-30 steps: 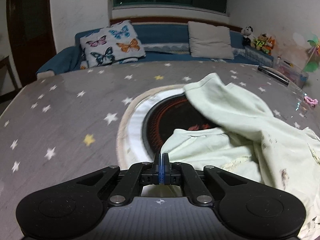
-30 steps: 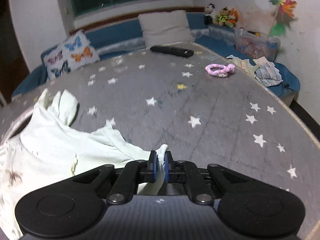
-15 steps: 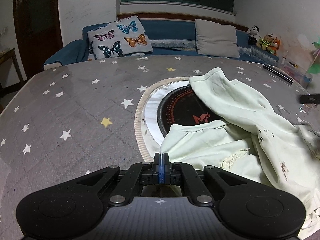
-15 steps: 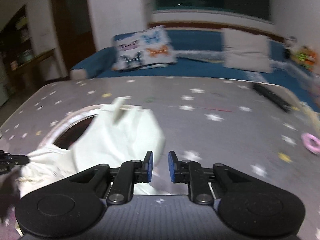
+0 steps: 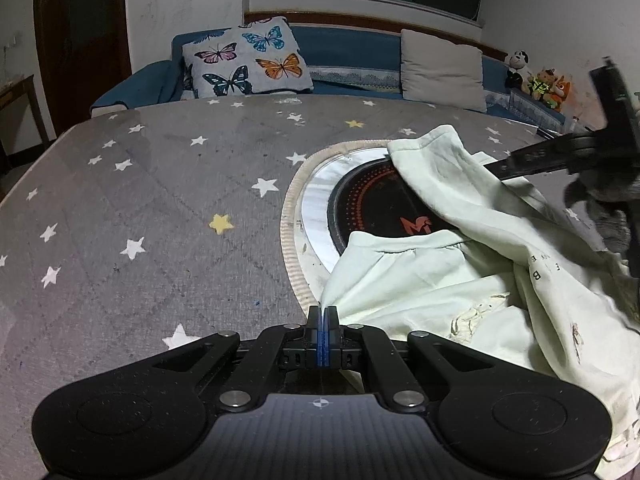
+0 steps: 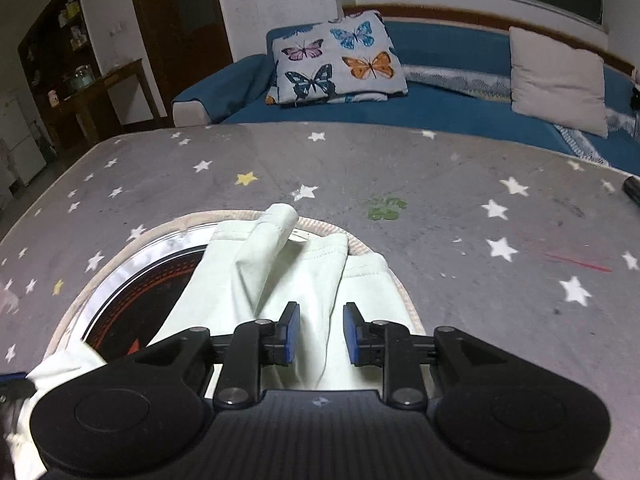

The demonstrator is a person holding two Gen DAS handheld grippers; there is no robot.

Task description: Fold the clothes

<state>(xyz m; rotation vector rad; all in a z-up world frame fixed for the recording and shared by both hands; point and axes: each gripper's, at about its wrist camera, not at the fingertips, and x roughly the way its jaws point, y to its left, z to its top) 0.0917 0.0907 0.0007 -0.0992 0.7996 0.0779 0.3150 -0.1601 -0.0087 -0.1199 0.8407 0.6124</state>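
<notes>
A pale green garment [image 5: 460, 280] lies crumpled on the grey star-patterned table cover [image 5: 160, 220], partly over a round black cooktop inset [image 5: 360, 208]. My left gripper [image 5: 322, 314] is shut on the garment's near corner. In the left wrist view the right gripper [image 5: 560, 156] comes in from the right above the cloth, held by a gloved hand [image 5: 600, 200]. In the right wrist view my right gripper [image 6: 318, 332] hovers over a folded sleeve of the garment [image 6: 280, 272]. Its jaws are opening, with cloth showing in the gap and the pads not pressing on it.
A blue sofa runs behind the table with a butterfly pillow [image 5: 244, 60] and a beige cushion [image 5: 440, 64]. Stuffed toys [image 5: 540, 80] sit at the far right. A green stain [image 6: 386, 206] marks the cover, and a dark remote [image 6: 632, 188] lies at the right edge.
The right gripper let go of the garment's edge, swung left across the table to above the sleeve, and its jaws spread. The left gripper stayed shut on the corner.
</notes>
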